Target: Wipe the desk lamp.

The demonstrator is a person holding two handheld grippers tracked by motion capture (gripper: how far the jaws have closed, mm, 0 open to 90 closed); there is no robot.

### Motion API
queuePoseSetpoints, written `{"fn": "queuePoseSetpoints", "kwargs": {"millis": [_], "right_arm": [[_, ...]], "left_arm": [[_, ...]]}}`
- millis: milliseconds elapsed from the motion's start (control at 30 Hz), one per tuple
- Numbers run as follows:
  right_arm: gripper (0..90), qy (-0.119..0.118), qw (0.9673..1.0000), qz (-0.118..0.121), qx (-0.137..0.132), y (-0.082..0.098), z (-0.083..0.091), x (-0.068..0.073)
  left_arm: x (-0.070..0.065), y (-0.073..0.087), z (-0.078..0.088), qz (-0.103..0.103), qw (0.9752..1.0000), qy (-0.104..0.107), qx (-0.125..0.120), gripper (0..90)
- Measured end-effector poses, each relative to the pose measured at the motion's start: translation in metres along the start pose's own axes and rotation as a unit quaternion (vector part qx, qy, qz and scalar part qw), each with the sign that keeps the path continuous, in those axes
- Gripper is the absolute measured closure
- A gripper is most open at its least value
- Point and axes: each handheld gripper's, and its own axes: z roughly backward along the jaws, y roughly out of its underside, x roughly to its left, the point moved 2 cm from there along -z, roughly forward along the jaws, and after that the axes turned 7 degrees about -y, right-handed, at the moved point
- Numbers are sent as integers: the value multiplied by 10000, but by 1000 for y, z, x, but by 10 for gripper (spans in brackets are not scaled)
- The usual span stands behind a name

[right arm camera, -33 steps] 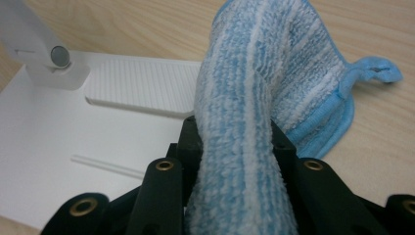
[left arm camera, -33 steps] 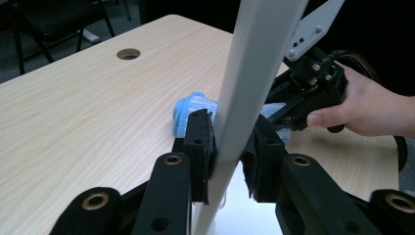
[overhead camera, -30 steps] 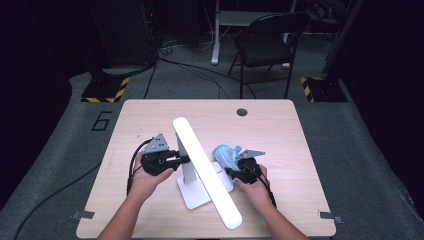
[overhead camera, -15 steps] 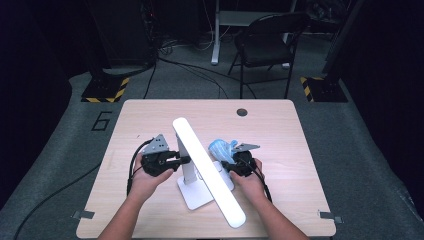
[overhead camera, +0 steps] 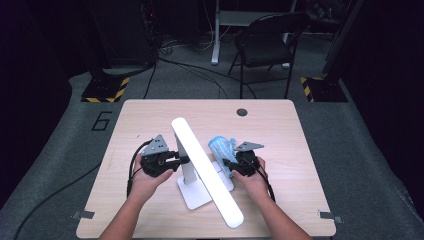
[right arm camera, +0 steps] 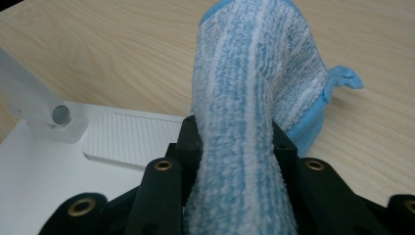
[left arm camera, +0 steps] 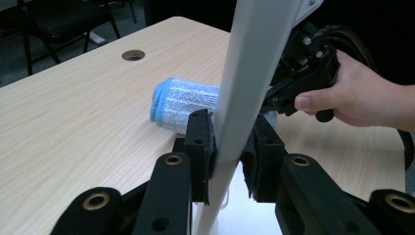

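Both cloth sides between right claw pads

Lamp mid-table, cloth just right of it, chair behind

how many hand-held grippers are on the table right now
2. The left hand-held gripper clamps the white lamp's upright stem; the right hand-held gripper, on the lamp's other side, grips a blue cloth.

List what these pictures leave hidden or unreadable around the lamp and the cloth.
- Lamp base: high view, the light bar crosses over it.
- Cloth: right gripper view, its lower end is cut by the edge.
- Right gripper: left gripper view, lamp arm hides its jaws.
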Motion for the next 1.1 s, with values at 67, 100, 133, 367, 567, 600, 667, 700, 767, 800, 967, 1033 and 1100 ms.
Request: {"fn": "queuePoseSetpoints", "kwargs": {"millis": [67, 100, 133, 367, 567, 600, 667, 700, 767, 800, 967, 1033, 1100], "right_arm": [[669, -4, 10000, 51, -6, 0, 4, 2], [669, -15, 9999, 93, -49, 0, 5, 3], [668, -23, 10000, 82, -52, 0, 7, 5], [665, -32, 9997, 233, -49, 4, 15, 11], [659, -25, 9997, 237, -41, 8, 20, 14], [659, -14, 9998, 199, -39, 9, 20, 15], [659, 1, 9998, 214, -37, 11, 21, 15], [659, -29, 9997, 232, -19, 12, 22, 15], [658, -6, 9998, 218, -48, 15, 25, 17], [657, 3, 9998, 203, -64, 16, 26, 18], [656, 0, 9998, 205, -79, 22, 32, 22], [655, -19, 9997, 229, -88, 26, 35, 24], [654, -33, 9997, 232, -107, 30, 39, 28]], "left_arm": [[0, 0, 0, 2, 10000, 6, -1, 743], [0, 0, 0, 3, 10000, 10, 3, 743], [0, 0, 0, 1, 10000, 6, 2, 743], [2, -1, -2, 45, 10000, 15, 6, 741], [3, -3, -7, 71, 10000, -31, -8, 739], [3, -4, -7, 67, 10000, -28, -9, 739], [3, -4, -9, 98, 9999, -52, -23, 739], [3, -4, -9, 94, 9999, -50, -15, 738], [2, -5, -11, 131, 9999, -71, -54, 739], [2, -5, -11, 129, 9999, -77, -62, 738], [3, -6, -14, 138, 9999, -75, -50, 737], [3, -6, -15, 142, 9998, -134, -82, 737], [3, -7, -17, 174, 9997, -146, -97, 737]]}}
